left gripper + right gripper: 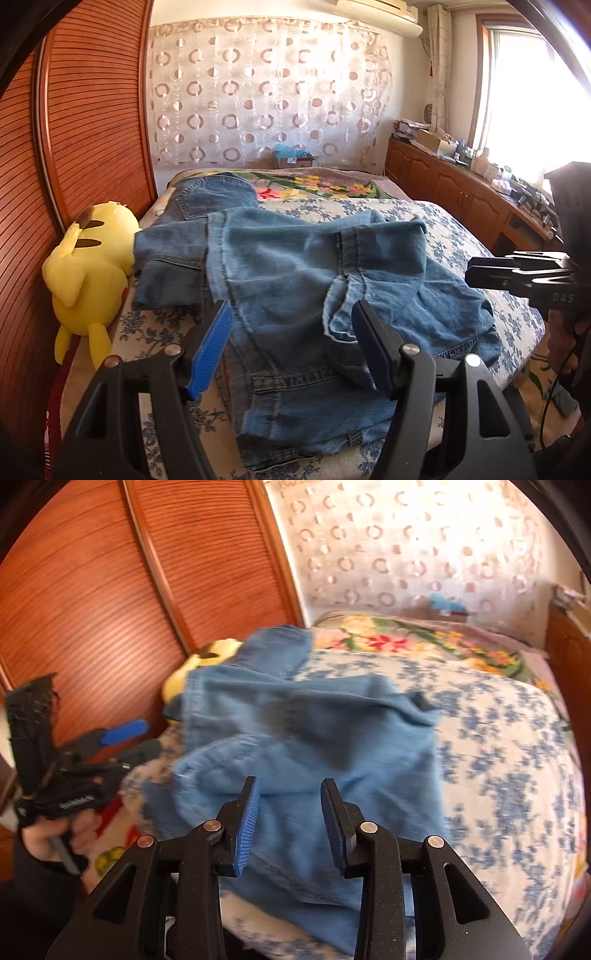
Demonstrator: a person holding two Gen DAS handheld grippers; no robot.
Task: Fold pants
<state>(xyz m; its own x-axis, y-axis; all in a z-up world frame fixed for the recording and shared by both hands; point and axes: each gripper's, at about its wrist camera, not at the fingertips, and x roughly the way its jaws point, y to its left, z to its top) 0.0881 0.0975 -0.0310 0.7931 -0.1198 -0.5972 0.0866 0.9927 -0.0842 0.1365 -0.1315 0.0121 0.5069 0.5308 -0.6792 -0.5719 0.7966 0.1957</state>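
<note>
Working left to right: the yellow plush toy (pixel 88 266) is lying at the bed's left edge against the slatted wardrobe door (pixel 85 110), touching the jeans. My left gripper (pixel 291 332) is hovering wide over the near part of the pants (pixel 295 266), gripping nothing. The pants are sitting in a rumpled, partly doubled heap on the floral bedspread (pixel 461 229), hem curled up between my pads. My right gripper (pixel 290 812) is standing partly apart, empty, above the denim. Judging the step: I should be pinching one layer edge per gripper, drawing seams taut and level before laying over. Writing: only "DAS" is reading on the right tool's body; the rest is too blurred.
</note>
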